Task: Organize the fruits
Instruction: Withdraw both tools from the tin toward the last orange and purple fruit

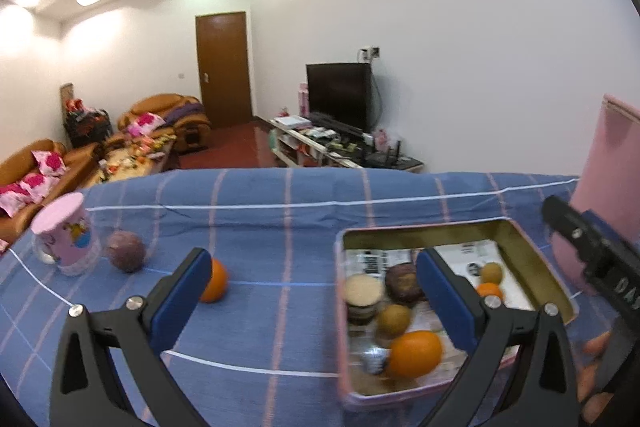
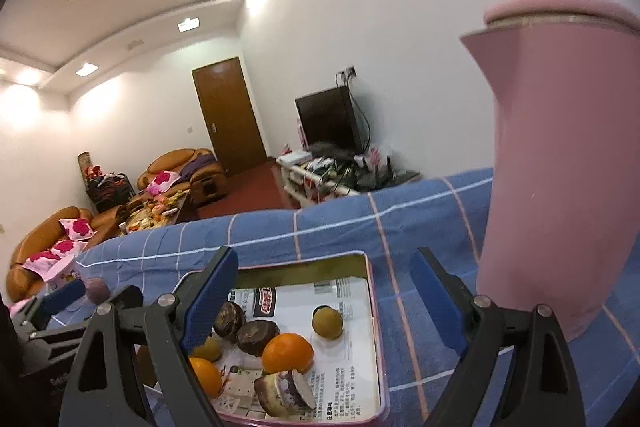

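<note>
A pink-rimmed tin tray (image 1: 536,259) lined with printed paper sits on the blue checked cloth; it also shows in the right wrist view (image 2: 374,311). It holds oranges (image 1: 416,353) (image 2: 288,351), brownish-green fruits (image 1: 394,319) (image 2: 327,321), dark round cakes (image 1: 404,281) (image 2: 257,335) and a layered cake slice (image 2: 286,393). A loose orange (image 1: 216,281) and a purple fruit (image 1: 126,251) lie on the cloth to the left. My left gripper (image 1: 316,291) is open and empty, between the loose orange and the tray. My right gripper (image 2: 324,291) is open and empty above the tray.
A tall pink jug (image 2: 560,163) stands right of the tray, also at the right edge of the left wrist view (image 1: 604,163). A pink cartoon cup (image 1: 66,233) stands at the far left near the purple fruit. Sofas, a TV stand and a door lie beyond the table.
</note>
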A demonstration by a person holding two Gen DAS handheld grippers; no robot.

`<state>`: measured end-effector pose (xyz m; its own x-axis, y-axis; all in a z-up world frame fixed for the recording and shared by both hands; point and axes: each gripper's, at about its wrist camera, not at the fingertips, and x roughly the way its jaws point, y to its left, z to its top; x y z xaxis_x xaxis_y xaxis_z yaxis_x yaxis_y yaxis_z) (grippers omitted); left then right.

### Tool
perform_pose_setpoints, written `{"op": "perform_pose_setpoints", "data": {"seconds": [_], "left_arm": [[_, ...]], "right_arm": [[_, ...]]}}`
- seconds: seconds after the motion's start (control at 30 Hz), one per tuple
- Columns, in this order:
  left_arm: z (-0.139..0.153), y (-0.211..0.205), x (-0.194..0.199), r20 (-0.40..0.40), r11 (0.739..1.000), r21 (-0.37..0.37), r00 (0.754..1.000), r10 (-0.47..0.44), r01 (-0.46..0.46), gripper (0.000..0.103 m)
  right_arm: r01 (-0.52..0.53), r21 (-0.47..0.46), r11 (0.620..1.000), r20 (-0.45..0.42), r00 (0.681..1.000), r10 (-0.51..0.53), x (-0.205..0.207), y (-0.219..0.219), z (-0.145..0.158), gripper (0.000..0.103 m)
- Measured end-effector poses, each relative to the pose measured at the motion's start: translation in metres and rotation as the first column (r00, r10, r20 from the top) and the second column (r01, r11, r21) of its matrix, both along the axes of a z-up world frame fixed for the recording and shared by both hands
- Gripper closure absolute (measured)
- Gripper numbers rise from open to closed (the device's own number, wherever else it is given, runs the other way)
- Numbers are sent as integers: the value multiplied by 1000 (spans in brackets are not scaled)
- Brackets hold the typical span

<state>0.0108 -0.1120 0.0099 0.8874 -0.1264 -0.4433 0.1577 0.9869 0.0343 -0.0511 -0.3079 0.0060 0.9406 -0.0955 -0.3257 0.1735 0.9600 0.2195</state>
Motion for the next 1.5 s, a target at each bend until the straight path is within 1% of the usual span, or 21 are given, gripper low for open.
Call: {"op": "perform_pose_setpoints", "data": {"seconds": [0.07,0.17,0.27,0.4,0.5,0.7,0.87,1.07,1.2,1.27,1.37,1.43,1.5], "left_arm": [[-2,5,0,12,1000,28,1000,5,-6,0],[-8,12,0,31,997,78,999,5,-8,0],[-13,17,4,32,994,110,999,10,-14,0],[-16,26,7,26,992,122,1000,12,-15,0],[-16,31,7,25,993,118,1000,11,-14,0],[-17,51,13,19,992,119,999,27,-29,0],[-19,77,23,4,992,112,998,56,-56,0],[-23,121,43,-26,987,104,992,127,-124,0],[-25,149,55,-28,977,124,984,177,-172,0],[-27,167,63,-40,967,139,975,220,-212,0],[-32,186,72,-66,957,142,963,262,-251,0],[-33,198,78,-83,949,137,952,296,-283,0],[-36,208,82,-98,938,138,939,331,-317,0]], "right_arm": [[9,-11,1000,8,1000,-9,-2,3,1,14],[25,-2,1000,22,999,-25,-5,7,1,14],[49,14,999,6,999,-49,-4,12,-1,14],[71,17,997,2,997,-71,-3,22,-1,14],[75,-5,997,-7,997,-75,-1,35,-1,14],[42,5,999,-25,999,-42,9,67,-4,14],[-1,2,1000,-37,999,1,21,95,-4,14],[-65,-10,998,-47,997,64,38,134,-6,14],[-117,-18,993,-76,990,115,53,159,-8,14],[-159,-21,987,-98,983,156,62,174,-10,14],[-225,-28,974,-145,965,219,78,198,-15,14],[-252,-32,967,-164,956,243,85,211,-19,14],[-275,-16,961,-194,944,267,99,223,-22,14]]}}
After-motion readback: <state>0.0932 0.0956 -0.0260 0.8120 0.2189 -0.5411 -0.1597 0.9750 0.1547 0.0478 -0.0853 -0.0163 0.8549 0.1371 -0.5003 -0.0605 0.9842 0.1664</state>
